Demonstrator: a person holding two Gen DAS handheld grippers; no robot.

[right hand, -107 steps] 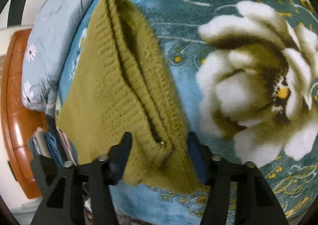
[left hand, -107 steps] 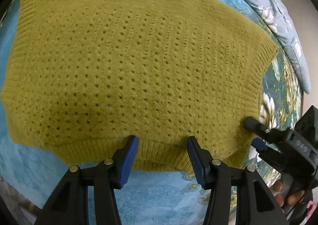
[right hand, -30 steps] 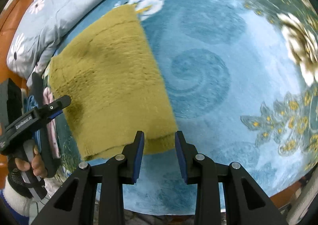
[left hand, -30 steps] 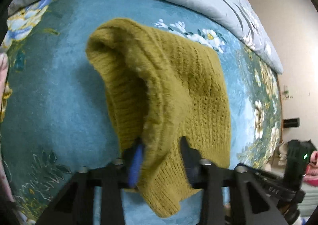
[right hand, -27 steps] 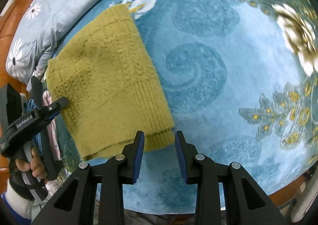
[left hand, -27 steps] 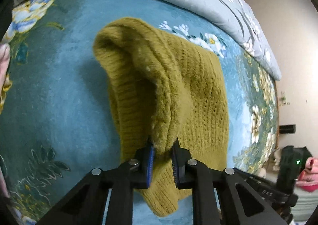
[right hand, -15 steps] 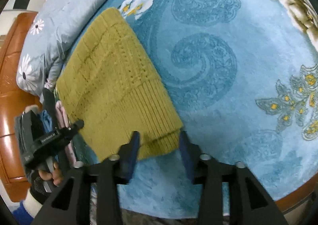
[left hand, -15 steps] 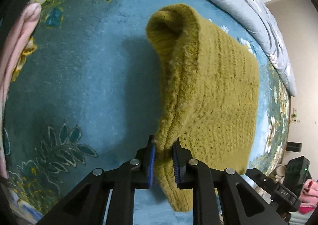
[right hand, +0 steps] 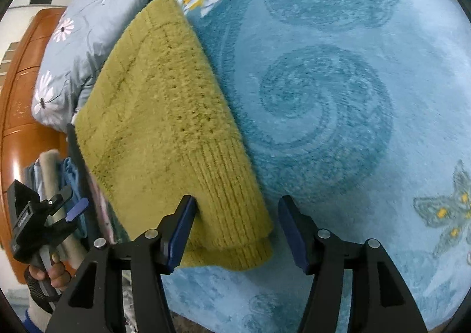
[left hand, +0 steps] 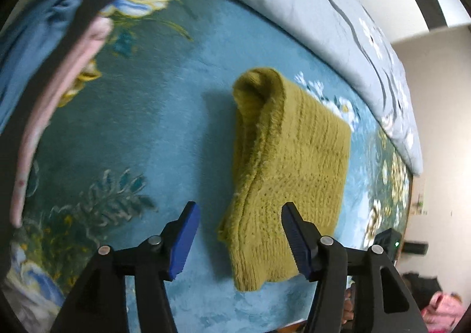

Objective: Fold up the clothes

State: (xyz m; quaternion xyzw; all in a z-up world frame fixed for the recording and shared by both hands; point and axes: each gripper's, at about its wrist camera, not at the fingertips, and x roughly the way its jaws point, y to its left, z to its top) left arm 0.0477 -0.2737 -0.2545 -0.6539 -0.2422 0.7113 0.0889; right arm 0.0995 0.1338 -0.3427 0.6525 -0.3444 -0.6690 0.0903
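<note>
Both fingers of the left gripper (left hand: 240,237) stand wide, the folded mustard sweater (left hand: 290,168) lying ahead between them. Right gripper (right hand: 237,231) fingers also spread wide around its ribbed hem.

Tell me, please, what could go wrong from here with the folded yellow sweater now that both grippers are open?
The sweater is released, but its far fold stands up in a bulging loop, so it might spring open or flop sideways. The left gripper and right gripper both straddle its ribbed hem; pulling back carelessly could snag the knit and drag the layers apart.
</note>
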